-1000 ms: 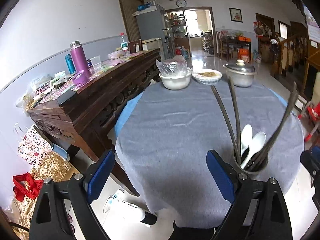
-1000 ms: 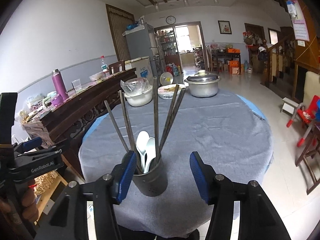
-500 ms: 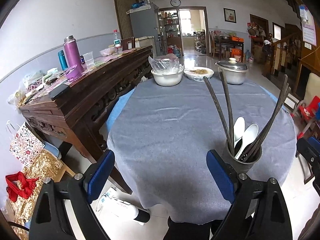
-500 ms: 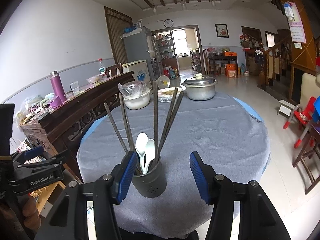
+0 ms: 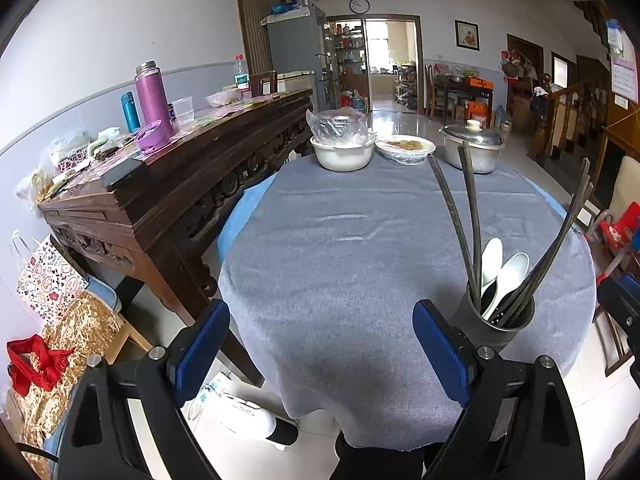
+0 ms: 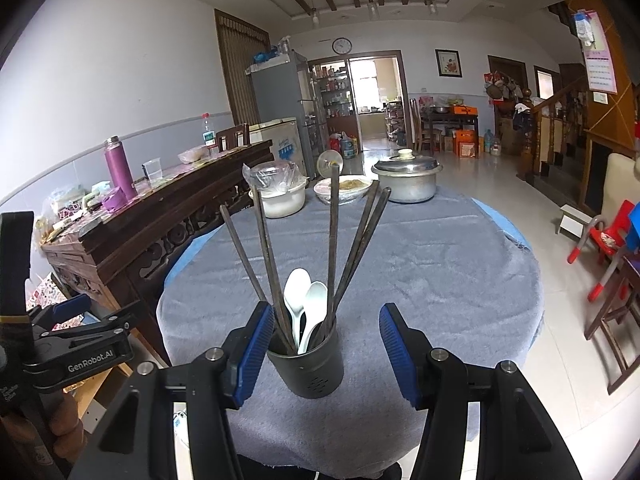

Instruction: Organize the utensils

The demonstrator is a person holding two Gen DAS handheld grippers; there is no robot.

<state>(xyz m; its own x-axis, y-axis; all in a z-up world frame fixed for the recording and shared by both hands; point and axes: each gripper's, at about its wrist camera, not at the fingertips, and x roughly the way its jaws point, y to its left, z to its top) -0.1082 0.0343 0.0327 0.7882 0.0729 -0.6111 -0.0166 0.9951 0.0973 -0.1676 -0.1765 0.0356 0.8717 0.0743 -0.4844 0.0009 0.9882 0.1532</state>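
Observation:
A dark cylindrical utensil holder stands near the front edge of the round table under a grey cloth. Several dark chopsticks and two white spoons stick up from it. My right gripper is open, its blue pads on either side of the holder. The left pad is close to the rim and the right pad is clearly apart from it. My left gripper is open over the table's front edge with nothing between its pads. The holder stands just right of its right finger.
At the table's far side stand a white bowl holding a plastic bag, a covered plate of food and a lidded metal pot. A dark wooden sideboard with a purple flask flanks the left. A red chair stands at the right.
The left wrist view has levelled out slightly. Both grippers stay open and the holder stands where it was.

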